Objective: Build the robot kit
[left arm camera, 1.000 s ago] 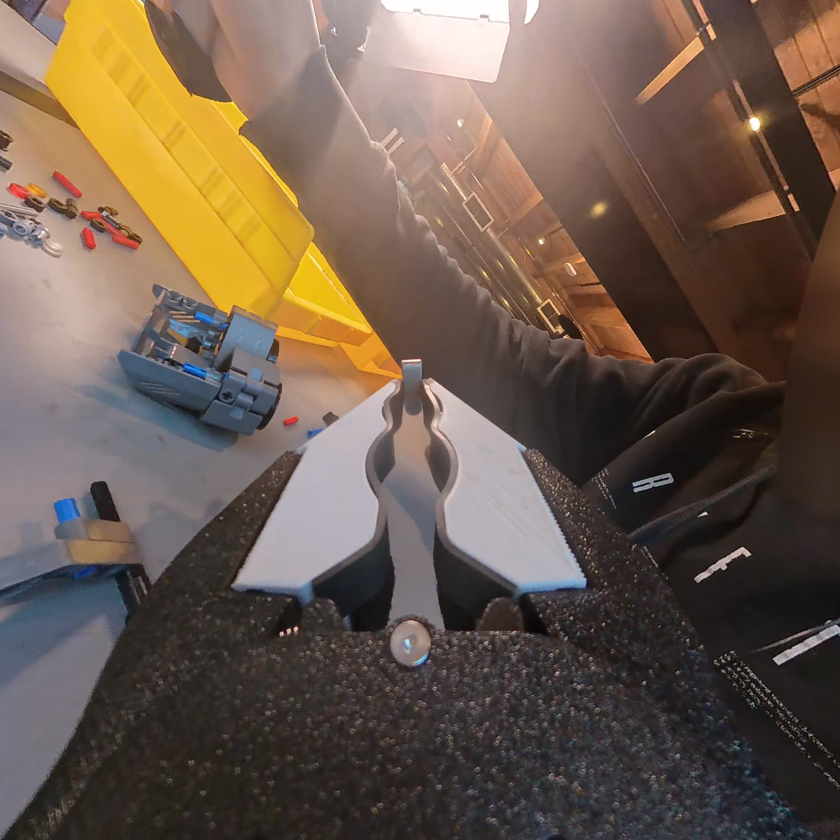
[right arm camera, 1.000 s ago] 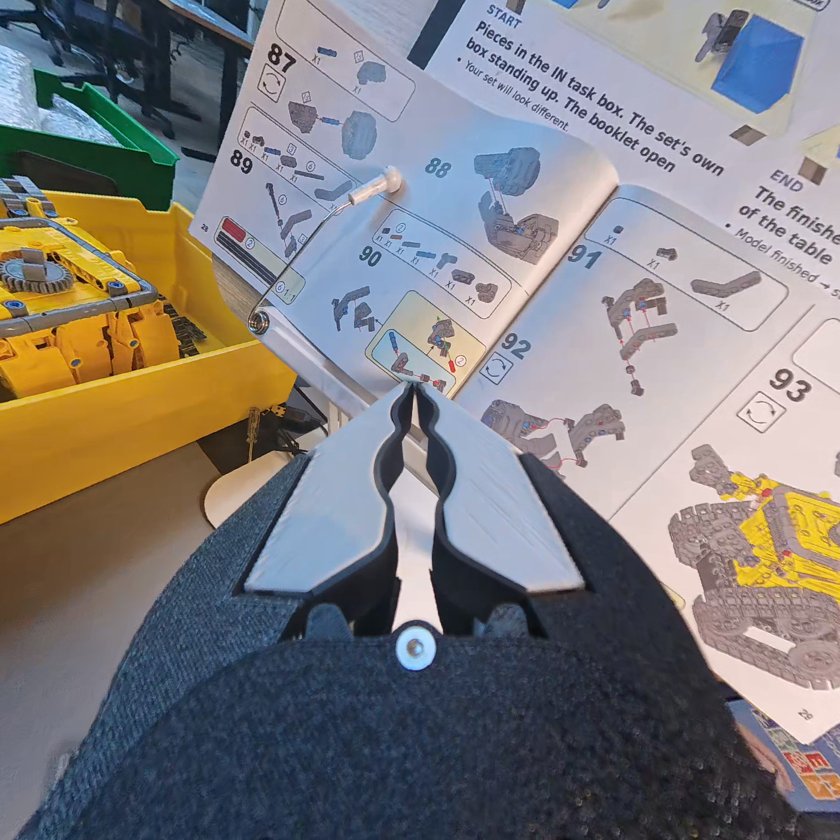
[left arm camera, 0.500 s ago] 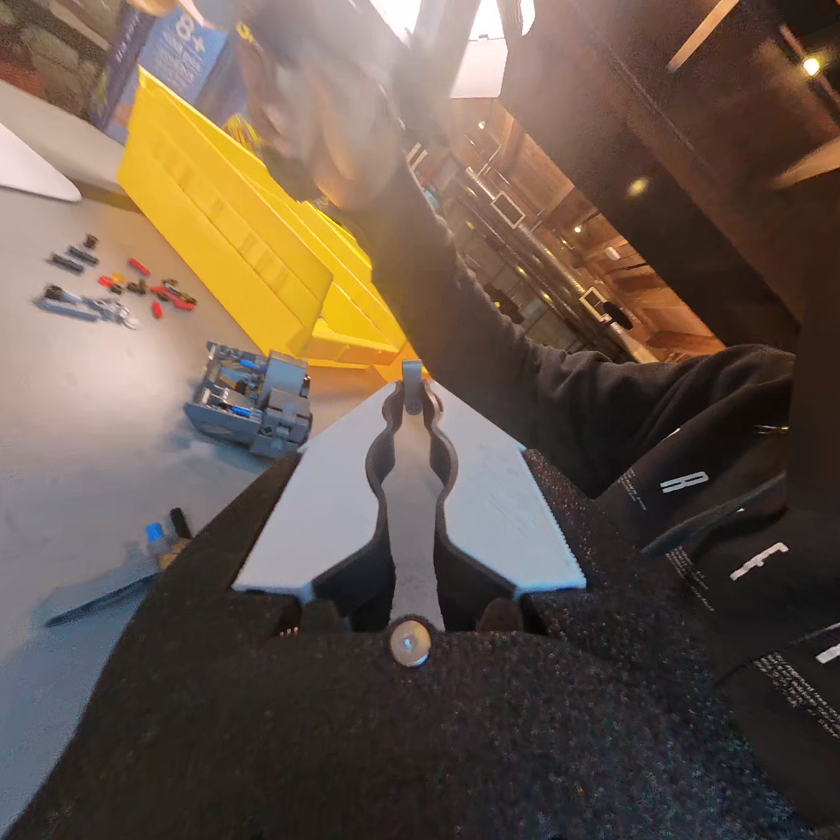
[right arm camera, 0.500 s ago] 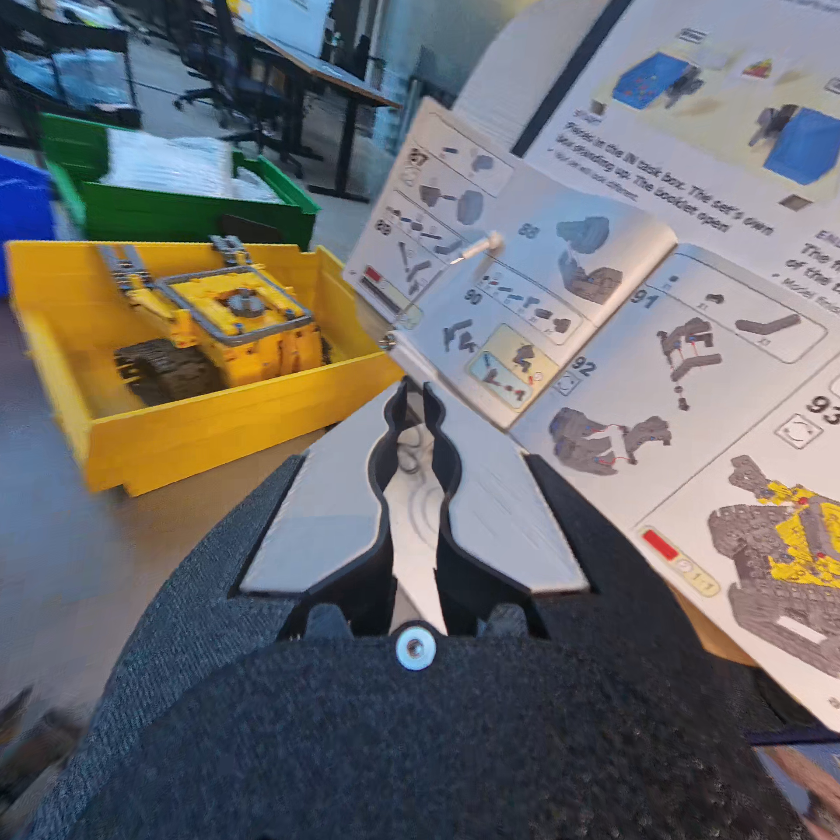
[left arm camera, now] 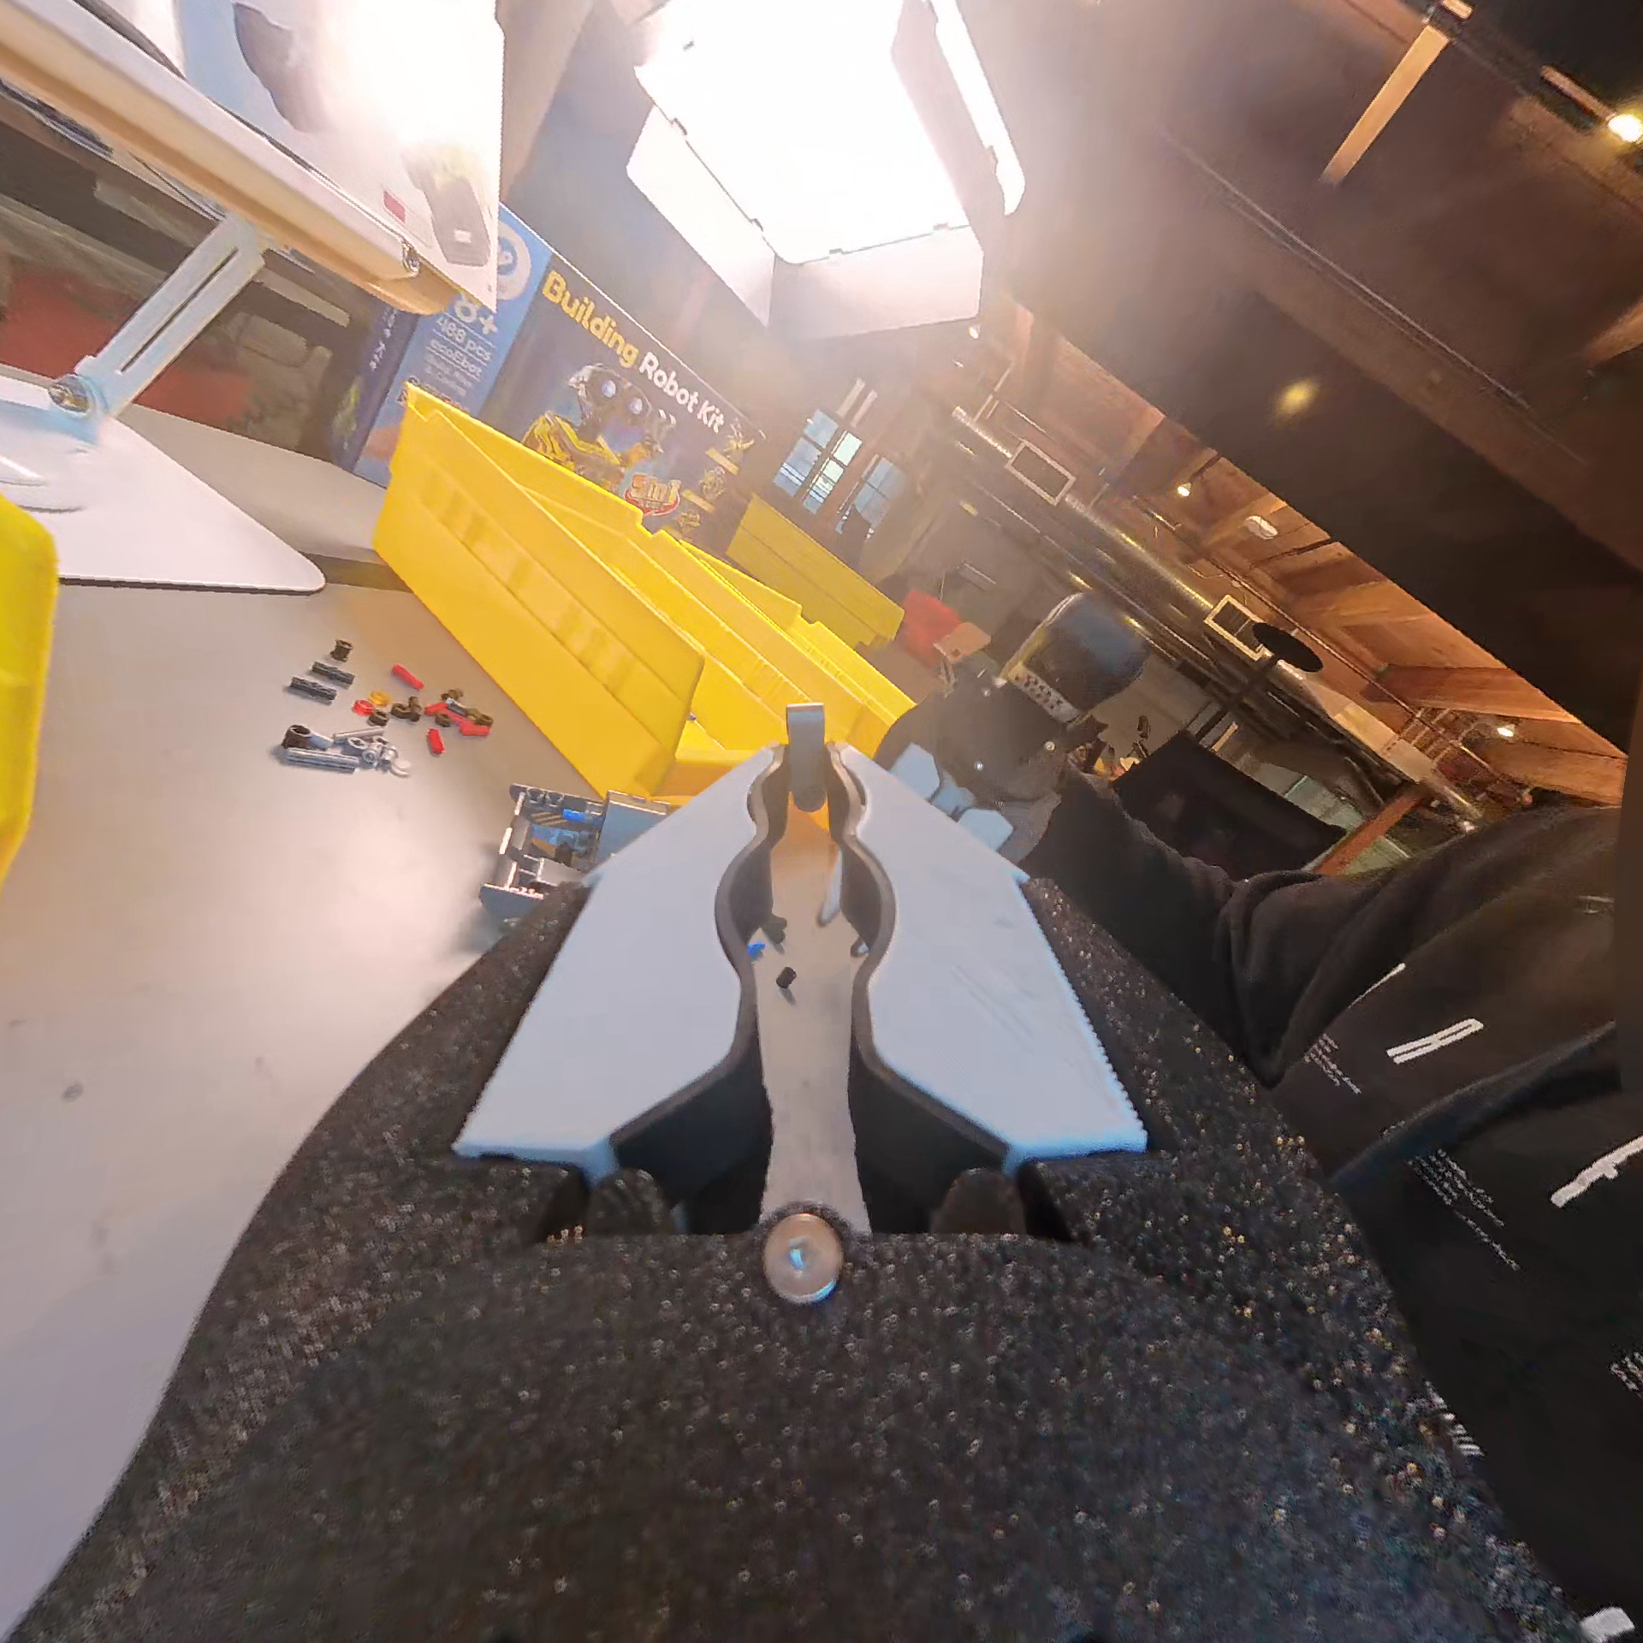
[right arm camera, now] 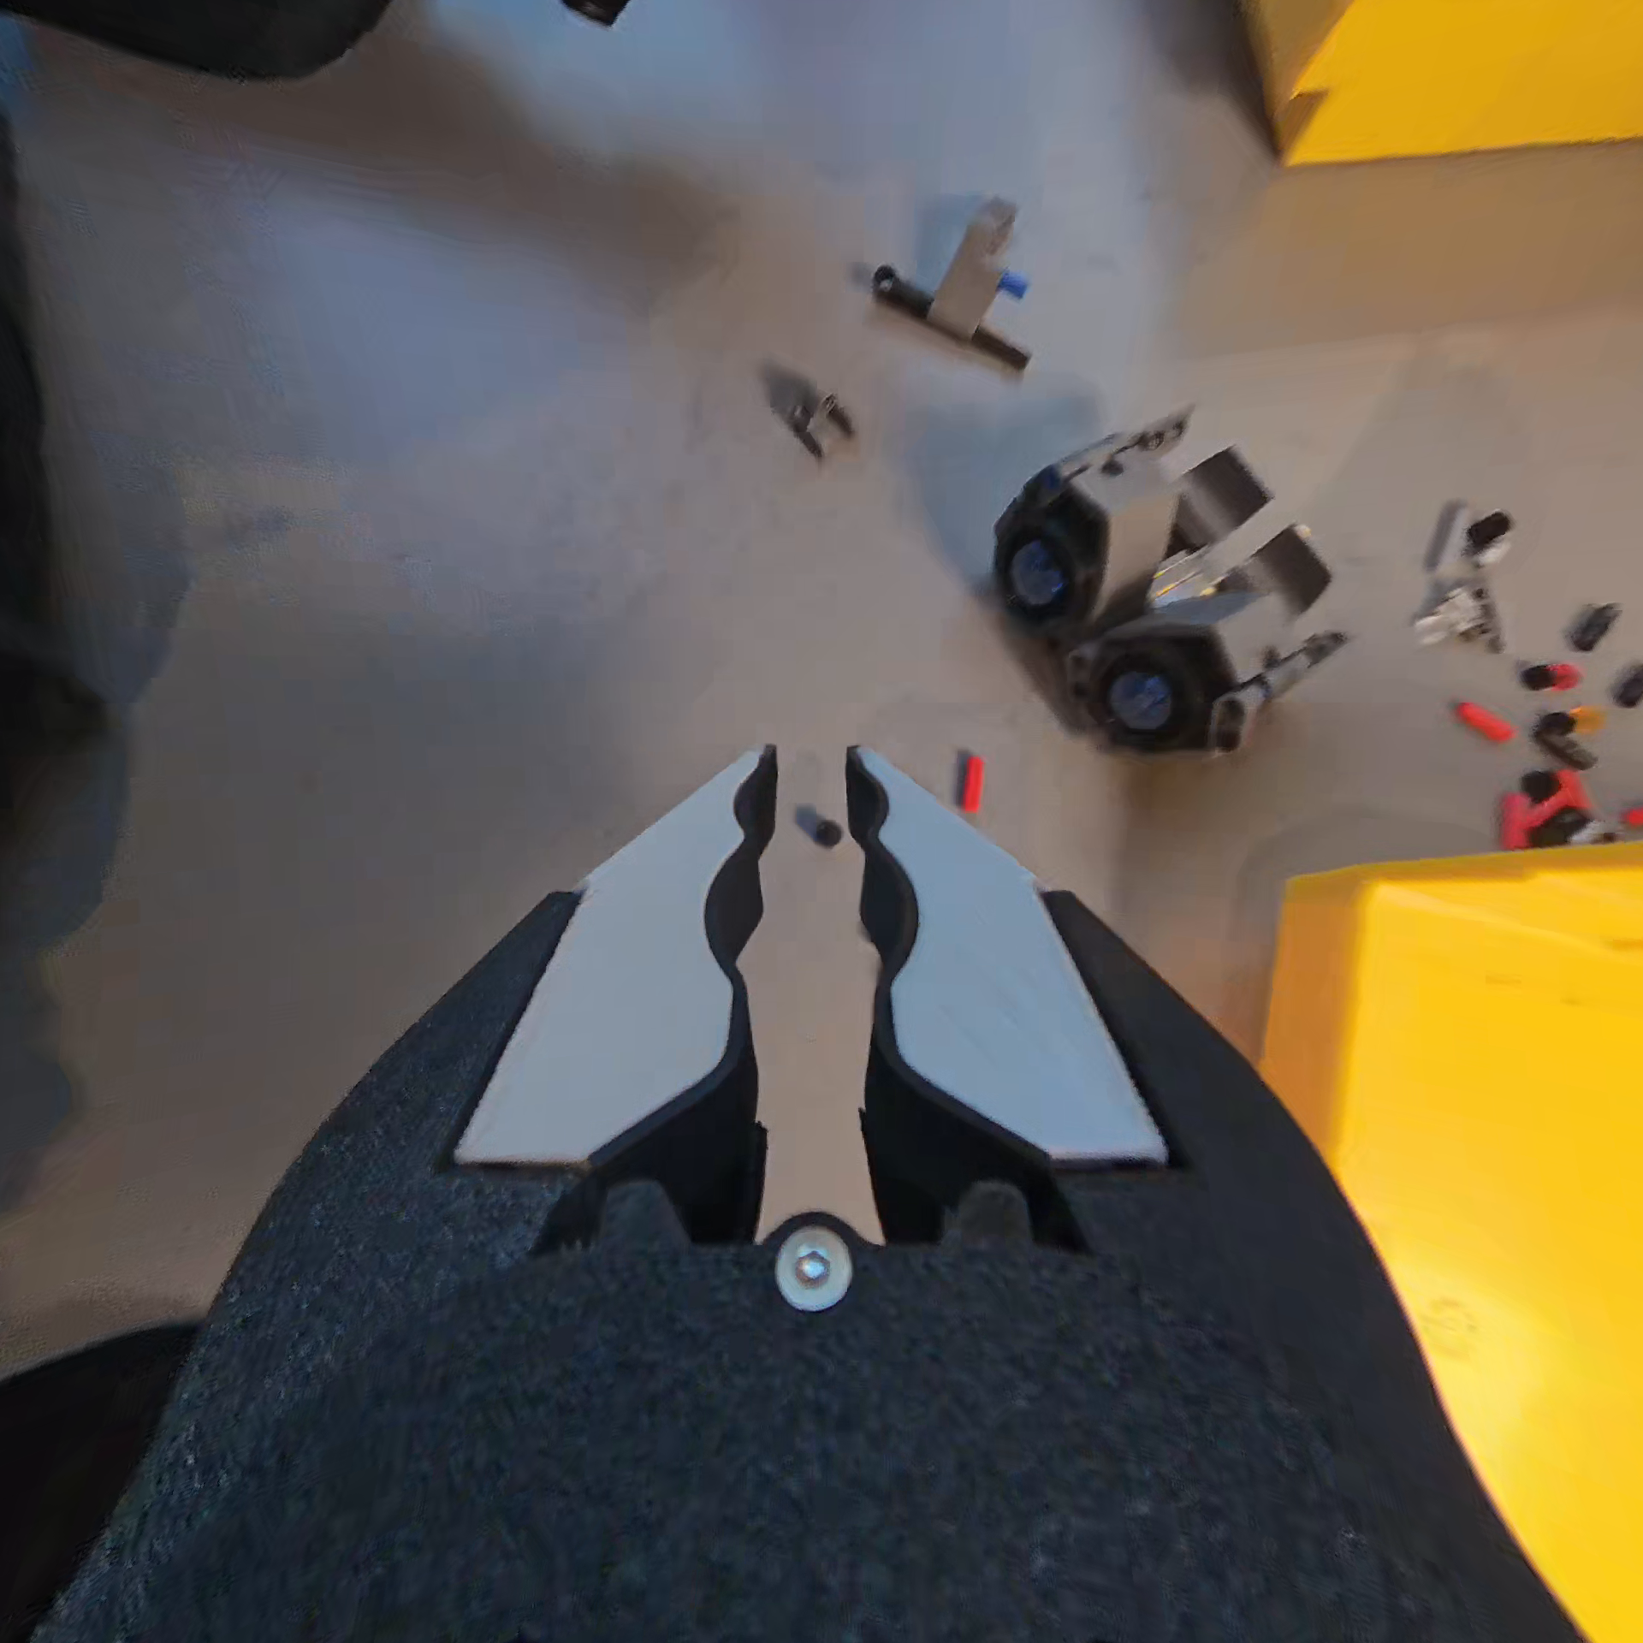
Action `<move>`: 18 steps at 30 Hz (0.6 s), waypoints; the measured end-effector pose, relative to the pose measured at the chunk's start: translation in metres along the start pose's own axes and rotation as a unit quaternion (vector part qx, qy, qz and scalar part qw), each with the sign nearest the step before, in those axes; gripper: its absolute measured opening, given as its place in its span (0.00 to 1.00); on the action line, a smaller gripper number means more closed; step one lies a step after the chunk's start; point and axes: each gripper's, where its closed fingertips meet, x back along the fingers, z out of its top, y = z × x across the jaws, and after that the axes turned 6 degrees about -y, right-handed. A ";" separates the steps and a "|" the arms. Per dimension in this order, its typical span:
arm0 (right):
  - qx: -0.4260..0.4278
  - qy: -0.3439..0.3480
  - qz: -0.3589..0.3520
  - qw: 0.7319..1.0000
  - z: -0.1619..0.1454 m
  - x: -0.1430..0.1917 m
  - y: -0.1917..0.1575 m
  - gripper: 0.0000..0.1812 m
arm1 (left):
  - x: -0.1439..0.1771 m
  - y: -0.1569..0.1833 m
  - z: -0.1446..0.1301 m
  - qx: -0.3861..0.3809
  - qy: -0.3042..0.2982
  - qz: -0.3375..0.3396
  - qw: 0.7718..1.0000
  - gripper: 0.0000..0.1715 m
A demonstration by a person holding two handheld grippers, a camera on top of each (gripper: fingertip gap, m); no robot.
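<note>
Left gripper (left arm camera: 807, 772) is pinching a small grey brick piece (left arm camera: 805, 745) at its tips, jaws closed tight on it, sitting above the grey table (left arm camera: 222, 933). Just past it a grey brick assembly (left arm camera: 556, 836) is lying flat, then loose pins (left arm camera: 391, 711) and yellow bins (left arm camera: 551, 605) farther back.

Right gripper (right arm camera: 809, 756) is hanging over the table with a narrow gap — a tiny black pin (right arm camera: 818, 827) is lying between the fingers, probably untouched, it's blurry. A red pin (right arm camera: 969, 781) is just beside, the grey two-wheeled assembly (right arm camera: 1147, 605) farther off.

workshop | yellow bins (left arm camera: 569, 613) | exposed timber ceiling (left arm camera: 1387, 622), ducts (left arm camera: 1120, 551)
</note>
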 end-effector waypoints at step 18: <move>-0.031 0.072 0.007 0.997 0.018 -0.007 0.001 0.03 | -0.016 0.025 -0.019 -0.010 -0.029 -0.057 0.998 0.04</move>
